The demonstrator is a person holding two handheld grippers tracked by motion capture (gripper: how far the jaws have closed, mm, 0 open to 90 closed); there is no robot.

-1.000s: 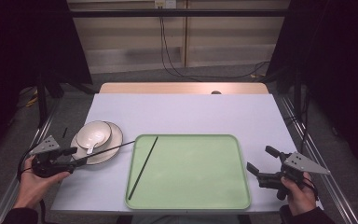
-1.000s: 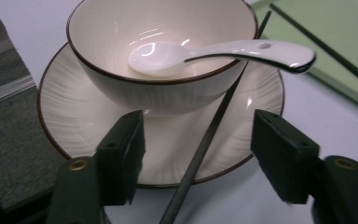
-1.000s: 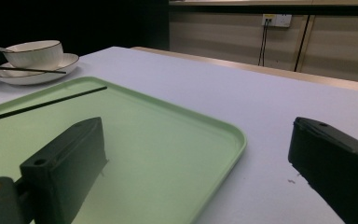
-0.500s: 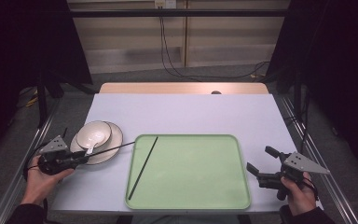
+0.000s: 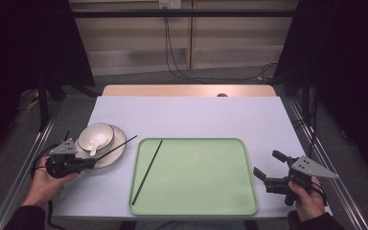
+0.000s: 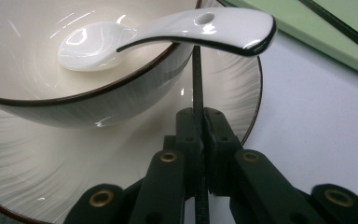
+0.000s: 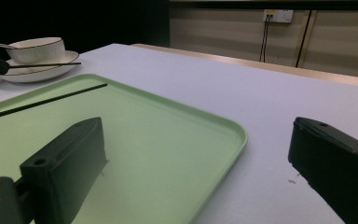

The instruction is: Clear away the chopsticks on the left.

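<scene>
Up close, left gripper (image 6: 199, 122) clamping black chopstick (image 6: 196, 74), spoon (image 6: 168, 32) in bowl (image 6: 51, 88).

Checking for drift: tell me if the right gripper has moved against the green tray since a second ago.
No. The right gripper sits just off the green tray's right edge, as before, jaws open.

The left gripper (image 5: 88, 162) is closing its jaws, which stood apart a second ago, and they are now pinching a black chopstick (image 6: 196, 79) between the pads over the plate (image 6: 242, 93). The hand is edging the gripper slightly nearer the plate as it does so. The chopstick's far end is sticking out past the plate rim toward the green tray (image 5: 249, 201).
</scene>
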